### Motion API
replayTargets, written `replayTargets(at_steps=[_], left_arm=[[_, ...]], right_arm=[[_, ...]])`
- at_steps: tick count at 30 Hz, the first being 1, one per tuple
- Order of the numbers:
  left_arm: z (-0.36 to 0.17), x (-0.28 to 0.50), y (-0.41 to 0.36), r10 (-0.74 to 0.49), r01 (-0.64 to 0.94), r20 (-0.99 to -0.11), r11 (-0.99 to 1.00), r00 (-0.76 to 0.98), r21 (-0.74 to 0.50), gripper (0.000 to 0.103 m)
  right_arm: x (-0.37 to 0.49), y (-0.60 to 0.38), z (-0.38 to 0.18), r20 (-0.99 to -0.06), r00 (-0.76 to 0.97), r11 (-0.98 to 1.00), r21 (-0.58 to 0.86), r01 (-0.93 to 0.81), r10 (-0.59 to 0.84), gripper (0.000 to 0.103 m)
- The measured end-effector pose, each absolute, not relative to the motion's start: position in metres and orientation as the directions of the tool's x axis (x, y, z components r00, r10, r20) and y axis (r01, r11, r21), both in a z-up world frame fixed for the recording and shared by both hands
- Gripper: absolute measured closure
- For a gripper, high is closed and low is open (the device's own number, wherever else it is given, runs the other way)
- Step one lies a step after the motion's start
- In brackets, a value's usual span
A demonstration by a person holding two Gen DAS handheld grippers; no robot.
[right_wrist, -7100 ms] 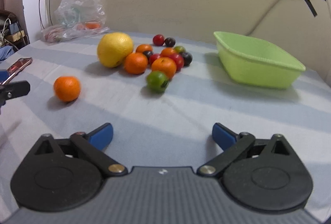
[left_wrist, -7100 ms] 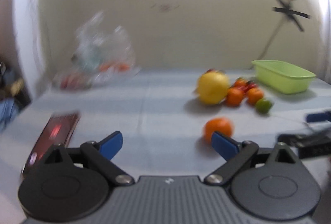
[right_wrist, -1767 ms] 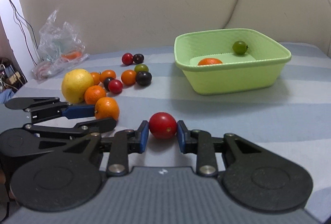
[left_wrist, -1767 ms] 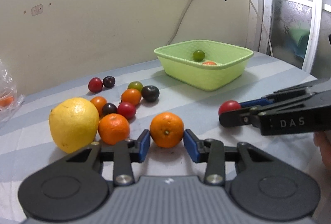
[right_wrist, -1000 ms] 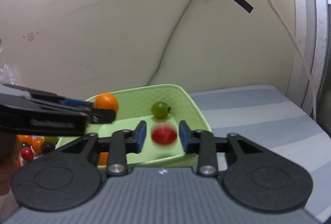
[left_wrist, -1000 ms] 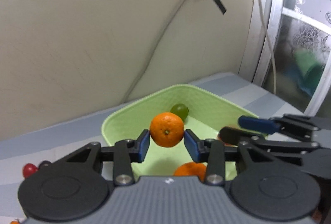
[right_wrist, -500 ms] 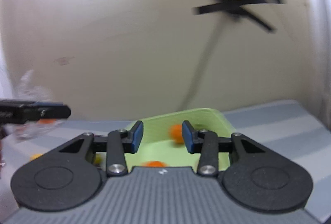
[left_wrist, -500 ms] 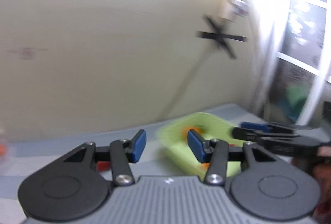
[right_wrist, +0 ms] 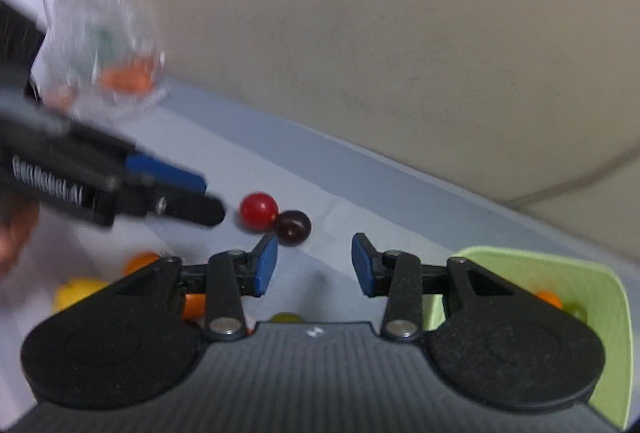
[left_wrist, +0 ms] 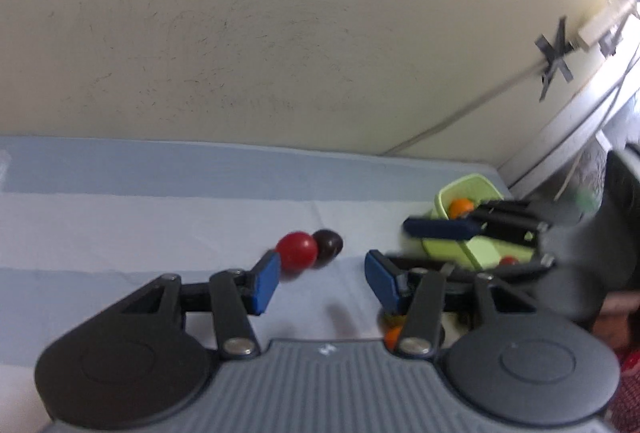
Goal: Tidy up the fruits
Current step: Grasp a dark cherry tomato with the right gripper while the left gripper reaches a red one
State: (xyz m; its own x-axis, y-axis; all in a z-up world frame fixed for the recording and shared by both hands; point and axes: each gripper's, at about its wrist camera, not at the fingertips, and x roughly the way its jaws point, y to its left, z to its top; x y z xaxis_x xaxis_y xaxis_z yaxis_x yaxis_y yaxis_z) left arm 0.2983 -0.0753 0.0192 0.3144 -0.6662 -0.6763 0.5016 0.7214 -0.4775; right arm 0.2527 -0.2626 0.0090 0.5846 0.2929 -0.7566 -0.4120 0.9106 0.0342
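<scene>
A red fruit (left_wrist: 297, 249) and a dark purple fruit (left_wrist: 328, 243) lie touching on the striped cloth; both also show in the right wrist view, red (right_wrist: 259, 209) and dark (right_wrist: 293, 226). My left gripper (left_wrist: 322, 283) is open and empty, its left pad just short of the red fruit. My right gripper (right_wrist: 314, 265) is open and empty, just short of the dark fruit. The green basket (left_wrist: 466, 189) holds an orange (left_wrist: 459, 207) and a small red fruit (left_wrist: 508, 260); it also shows in the right wrist view (right_wrist: 600, 297).
More oranges (right_wrist: 140, 261) and a yellow fruit (right_wrist: 76, 291) lie at the lower left of the right wrist view. A clear plastic bag (right_wrist: 104, 61) sits at the back left by the wall. The other gripper crosses each view.
Both grippers let their fruit go into the basket, then swung back left and down over the cloth. Their jaws now stand wider, near the red and dark fruits.
</scene>
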Motion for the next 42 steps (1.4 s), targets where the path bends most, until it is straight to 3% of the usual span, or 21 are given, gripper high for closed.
replayTargets(at_steps=[3,6,12,18,22,42], left_arm=[[0.013,0.309,-0.081,-0.664,0.494,-0.676,0.726,0.32,-0.479,0.054],[0.008,0.317,-0.081,-0.669,0.484,-0.673,0.724,0.317,-0.492,0.047],[-0.001,0.323,-0.088,-0.661,0.475,-0.686,0.73,0.305,-0.492,0.047],[-0.01,0.326,-0.089,-0.683,0.457,-0.67,0.714,0.289,-0.53,0.046],[-0.009,0.328,-0.094,-0.672,0.46,-0.679,0.723,0.295,-0.516,0.047],[-0.012,0.408,-0.139,-0.482,0.338,-0.756,0.871,0.443,-0.358,0.043]], right_arm=[[0.255,-0.251,0.003,-0.773,0.561,0.888,0.007,-0.459,0.296,0.059],[0.26,-0.238,-0.002,-0.775,0.571,0.869,-0.057,-0.491,0.272,0.059],[0.279,-0.221,-0.016,-0.794,0.567,0.826,-0.158,-0.542,0.22,0.059],[0.293,-0.221,-0.022,-0.799,0.546,0.823,-0.119,-0.556,0.253,0.059],[0.29,-0.223,-0.02,-0.807,0.523,0.823,-0.085,-0.561,0.273,0.073],[0.298,-0.24,-0.024,-0.819,0.508,0.884,0.0,-0.467,0.268,0.073]])
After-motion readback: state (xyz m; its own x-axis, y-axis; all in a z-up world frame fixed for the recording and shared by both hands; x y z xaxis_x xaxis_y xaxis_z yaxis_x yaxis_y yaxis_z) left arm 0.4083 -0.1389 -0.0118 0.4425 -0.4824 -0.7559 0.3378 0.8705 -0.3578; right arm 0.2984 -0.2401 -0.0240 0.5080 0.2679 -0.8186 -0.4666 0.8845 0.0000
